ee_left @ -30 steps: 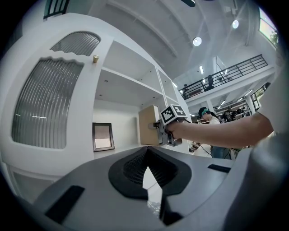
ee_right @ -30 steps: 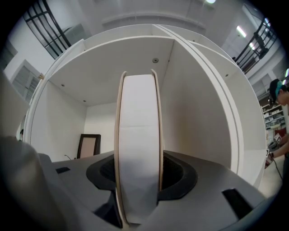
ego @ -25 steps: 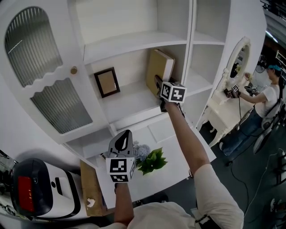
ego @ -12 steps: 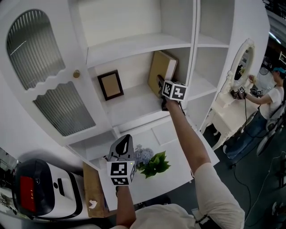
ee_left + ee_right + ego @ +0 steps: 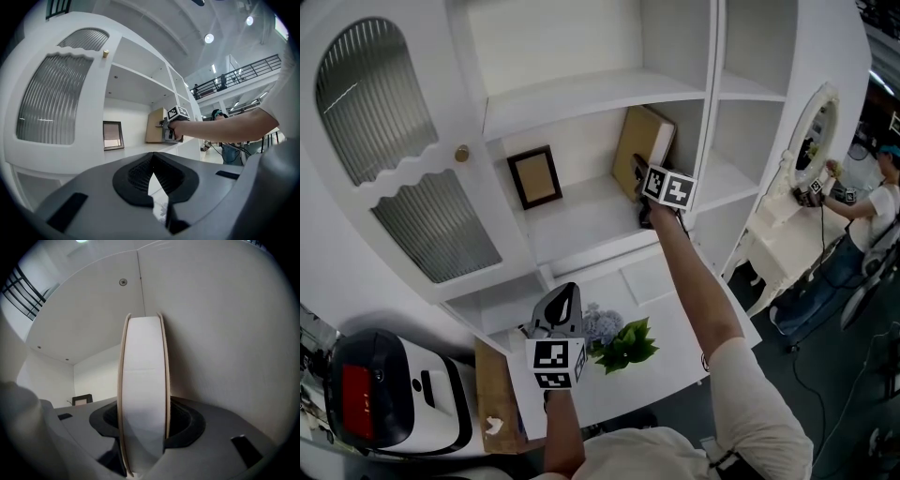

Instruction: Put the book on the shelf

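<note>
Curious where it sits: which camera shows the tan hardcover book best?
Head view: the tan hardcover book stands against the white shelf's side wall. Left gripper view: small, distant. Right gripper view: only its page edge.

Book [image 5: 640, 141] stood upright at right end of shelf [image 5: 581, 217], against divider [image 5: 710, 112]; picture frame [image 5: 534, 176] to its left; plant [image 5: 623, 345] on tabletop [image 5: 661, 281] below.

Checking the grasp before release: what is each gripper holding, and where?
The right gripper holds the upright book across its covers, low on the page-edge side. The left gripper has its fingers shut on nothing.
</note>
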{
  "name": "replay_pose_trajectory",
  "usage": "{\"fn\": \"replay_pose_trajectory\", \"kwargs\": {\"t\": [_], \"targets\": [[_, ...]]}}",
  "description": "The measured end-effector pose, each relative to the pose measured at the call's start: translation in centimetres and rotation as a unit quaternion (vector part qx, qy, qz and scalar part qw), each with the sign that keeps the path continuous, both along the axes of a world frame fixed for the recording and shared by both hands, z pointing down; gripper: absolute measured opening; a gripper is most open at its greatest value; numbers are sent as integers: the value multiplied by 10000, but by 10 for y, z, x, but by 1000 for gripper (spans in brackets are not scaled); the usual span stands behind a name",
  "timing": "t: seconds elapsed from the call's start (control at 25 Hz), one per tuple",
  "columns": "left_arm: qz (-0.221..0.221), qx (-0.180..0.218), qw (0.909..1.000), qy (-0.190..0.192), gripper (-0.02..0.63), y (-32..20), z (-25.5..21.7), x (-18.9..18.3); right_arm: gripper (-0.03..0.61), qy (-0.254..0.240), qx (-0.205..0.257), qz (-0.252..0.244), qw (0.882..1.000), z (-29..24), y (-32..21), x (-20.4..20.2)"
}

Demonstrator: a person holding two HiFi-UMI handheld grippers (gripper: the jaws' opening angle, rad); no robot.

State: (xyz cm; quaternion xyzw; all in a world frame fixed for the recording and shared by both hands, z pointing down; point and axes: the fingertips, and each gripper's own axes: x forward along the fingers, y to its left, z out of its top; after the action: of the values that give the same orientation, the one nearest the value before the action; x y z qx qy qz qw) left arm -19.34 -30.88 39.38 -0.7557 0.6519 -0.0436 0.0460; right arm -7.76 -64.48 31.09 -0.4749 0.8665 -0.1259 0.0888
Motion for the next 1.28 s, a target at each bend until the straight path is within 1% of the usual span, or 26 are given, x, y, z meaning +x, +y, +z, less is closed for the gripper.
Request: {"fn": "replay_pose_trajectory", "kwargs": {"t": [0.12,0.2,0.32,0.52,0.8,1.12,1.28], "targets": [[-36,-2,10000,-20,17,2,-1,-3,245,-86,35,17,10000,0,-1,1],[-58,-8,10000,-18,17,3,0,-5,253,-117,-51,-28,9999,3,-2,0],[-76,-67,9999,-17,17,3,5,-7,288,51,-124,-53,9999,9,-2,-1],[0,-88,10000,-29,17,3,6,-2,295,365,-28,-43,9993,10,6,2],[124,-73,9999,-22,17,6,5,8,295,544,66,-104,9984,13,27,12],[232,-20,9997,-29,17,12,2,14,295,851,525,-179,9948,-7,63,28],[308,9,9995,-52,17,14,-1,18,295,1189,771,-232,9896,-10,87,37]]}}
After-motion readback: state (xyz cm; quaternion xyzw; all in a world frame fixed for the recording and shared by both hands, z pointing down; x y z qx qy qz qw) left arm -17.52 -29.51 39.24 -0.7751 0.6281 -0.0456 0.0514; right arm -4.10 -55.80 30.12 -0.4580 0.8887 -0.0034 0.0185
